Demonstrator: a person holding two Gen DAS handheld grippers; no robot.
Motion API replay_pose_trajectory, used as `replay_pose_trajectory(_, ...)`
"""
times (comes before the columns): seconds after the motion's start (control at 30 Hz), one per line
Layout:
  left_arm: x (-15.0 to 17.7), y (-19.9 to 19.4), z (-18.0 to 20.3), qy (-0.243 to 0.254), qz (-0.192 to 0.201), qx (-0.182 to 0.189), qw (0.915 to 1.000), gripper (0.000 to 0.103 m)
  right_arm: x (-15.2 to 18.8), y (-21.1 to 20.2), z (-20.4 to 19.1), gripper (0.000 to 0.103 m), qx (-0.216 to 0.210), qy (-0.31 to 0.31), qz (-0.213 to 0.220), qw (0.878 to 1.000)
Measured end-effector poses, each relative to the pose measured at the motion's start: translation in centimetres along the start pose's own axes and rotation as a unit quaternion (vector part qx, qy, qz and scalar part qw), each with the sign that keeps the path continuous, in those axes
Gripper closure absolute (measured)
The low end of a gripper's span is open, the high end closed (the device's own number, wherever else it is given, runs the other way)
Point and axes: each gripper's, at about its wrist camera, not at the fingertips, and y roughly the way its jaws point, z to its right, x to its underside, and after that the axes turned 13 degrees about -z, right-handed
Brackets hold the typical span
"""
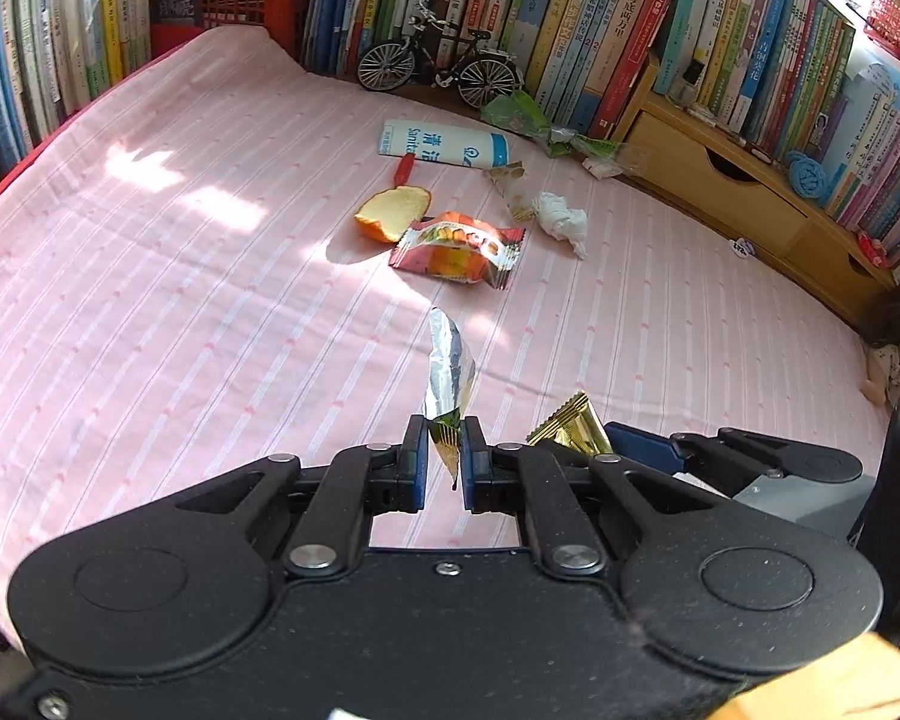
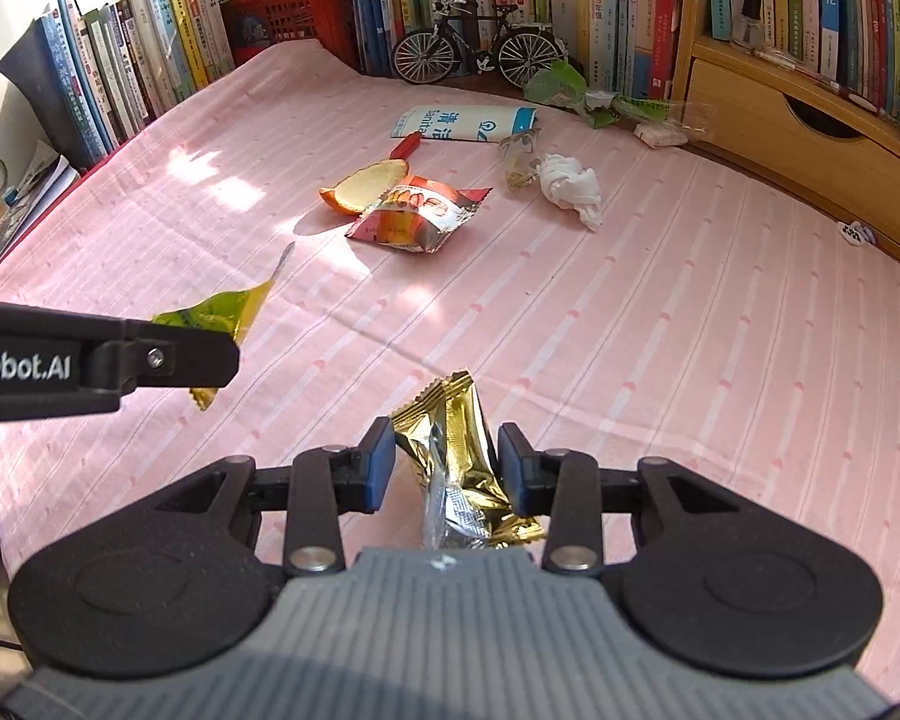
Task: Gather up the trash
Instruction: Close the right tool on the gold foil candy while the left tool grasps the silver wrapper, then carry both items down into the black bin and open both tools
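A pink striped cloth [image 2: 630,324] covers the surface, walled at the back by rows of books [image 2: 600,6] and a model bicycle [image 2: 474,42]. Taking the red snack packet [image 2: 417,213] at the middle of the cloth as the landmark: to its near left, lifted clear of the cloth, the left hand-held gripper [image 1: 445,444] is clamped tight on a thin silver and yellow wrapper [image 1: 449,369] that stands up from its pads. Touching the packet's far left edge lies an orange peel [image 2: 363,186], with a red-handled tool [image 2: 407,145] and a white and blue pouch [image 2: 468,123] farther back. On the near side of the packet, the right hand-held gripper [image 2: 445,459] grips a crumpled gold wrapper [image 2: 459,468] between its blue pads. Right of the packet lie a clear wrapper scrap [image 2: 517,159] and a wadded white tissue [image 2: 573,187]; green plastic scraps [image 2: 561,84] sit beyond, beside a wooden drawer unit [image 2: 798,138].
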Motion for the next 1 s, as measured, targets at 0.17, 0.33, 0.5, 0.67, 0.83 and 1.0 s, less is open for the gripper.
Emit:
replay_pose_trajectory(0.17,4.6,-3.3,-3.0,-0.020,0.012,-0.003,0.9997,0.093,0.9,-2.1,-2.8,0.060,0.014,-0.027,0.016,0.999)
replay_pose_trajectory(0.33,9.3,-5.8,-7.0,-0.045,0.014,-0.006,0.9989,0.093,2.8,-3.4,-6.4,0.060,0.014,-0.038,0.017,0.999)
replay_pose_trajectory(0.5,14.2,-7.6,-10.6,-0.056,0.006,-0.008,0.9984,0.093,6.1,-4.3,-10.1,0.060,-0.002,-0.029,0.002,1.000)
replay_pose_trajectory(0.67,18.7,-8.3,-13.6,-0.061,-0.010,-0.012,0.9980,0.093,9.9,-4.6,-13.8,0.060,-0.015,-0.036,-0.020,0.999)
replay_pose_trajectory(0.83,22.4,-8.2,-15.9,-0.069,-0.039,-0.005,0.9968,0.093,13.2,-4.4,-16.8,0.060,-0.043,-0.025,-0.045,0.998)
replay_pose_trajectory(1.0,25.7,-7.2,-17.7,-0.088,-0.071,0.008,0.9935,0.093,15.7,-4.0,-18.6,0.060,-0.057,-0.006,-0.069,0.996)
